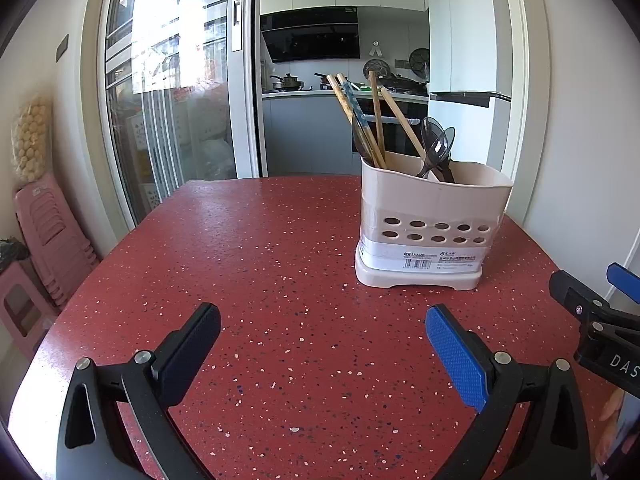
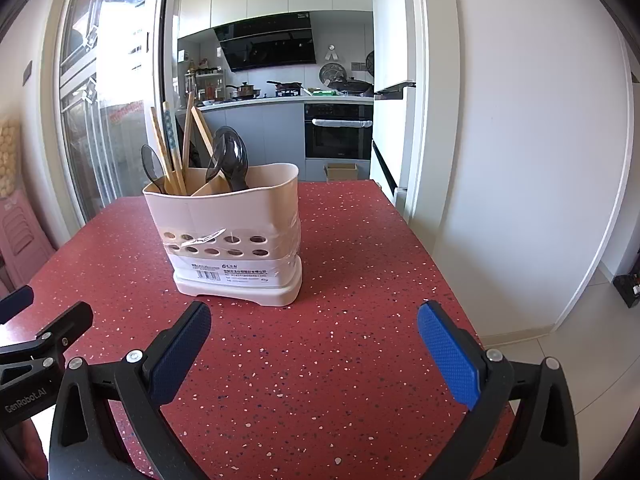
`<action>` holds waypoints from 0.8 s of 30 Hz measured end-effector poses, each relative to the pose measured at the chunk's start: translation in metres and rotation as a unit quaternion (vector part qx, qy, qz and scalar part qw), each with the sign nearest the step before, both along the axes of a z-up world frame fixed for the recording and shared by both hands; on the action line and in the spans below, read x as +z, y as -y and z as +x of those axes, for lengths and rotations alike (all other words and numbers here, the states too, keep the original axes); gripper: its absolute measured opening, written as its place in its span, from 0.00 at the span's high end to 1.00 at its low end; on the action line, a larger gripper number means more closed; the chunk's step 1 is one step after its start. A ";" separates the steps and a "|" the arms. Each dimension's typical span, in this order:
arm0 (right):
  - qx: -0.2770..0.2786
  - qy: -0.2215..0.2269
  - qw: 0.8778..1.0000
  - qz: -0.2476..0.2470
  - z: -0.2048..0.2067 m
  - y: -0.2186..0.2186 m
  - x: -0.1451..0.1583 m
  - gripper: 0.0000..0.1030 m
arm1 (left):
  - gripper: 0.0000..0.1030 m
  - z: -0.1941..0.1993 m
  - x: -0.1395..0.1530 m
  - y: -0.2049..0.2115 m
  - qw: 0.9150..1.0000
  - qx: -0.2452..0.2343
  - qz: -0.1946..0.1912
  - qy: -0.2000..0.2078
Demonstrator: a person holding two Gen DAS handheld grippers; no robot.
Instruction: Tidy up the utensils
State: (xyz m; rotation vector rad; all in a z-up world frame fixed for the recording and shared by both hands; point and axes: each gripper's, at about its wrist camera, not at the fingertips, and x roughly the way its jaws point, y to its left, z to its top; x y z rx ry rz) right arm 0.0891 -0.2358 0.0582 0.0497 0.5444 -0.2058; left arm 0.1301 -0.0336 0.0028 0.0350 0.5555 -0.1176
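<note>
Standing in the holder [image 1: 430, 220] on the red worktop [image 1: 260, 280] are the chopsticks [image 1: 360, 120] and the dark spoons [image 1: 438, 150], so the sorting looks nearly or fully done. One spoon [image 2: 152, 168] shares the chopsticks' compartment and may need moving. No loose utensil lies on the worktop. The left tongs [image 1: 322, 344] and right tongs [image 2: 314, 342] both hang spread wide and empty, near the holder.

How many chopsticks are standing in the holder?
4, all in the holder, left compartment: two leaning left, one nearly upright, one leaning right to left. Shorter ones could be hidden inside.
</note>
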 end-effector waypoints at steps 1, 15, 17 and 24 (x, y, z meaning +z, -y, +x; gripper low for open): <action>0.000 0.000 1.000 0.000 -0.001 0.000 0.000 0.00 | 0.00 0.000 0.000 0.000 1.000 0.000 0.000 0.000; 0.001 -0.002 1.000 0.002 0.000 0.001 0.000 0.00 | 0.00 0.000 0.000 0.001 1.000 -0.001 0.001 0.000; 0.002 -0.002 1.000 0.003 0.001 0.001 -0.001 0.00 | 0.00 0.000 0.000 0.001 1.000 -0.002 0.001 0.000; 0.001 -0.003 1.000 0.002 0.001 0.001 -0.001 0.00 | 0.00 -0.001 -0.001 0.001 1.000 -0.004 0.001 -0.001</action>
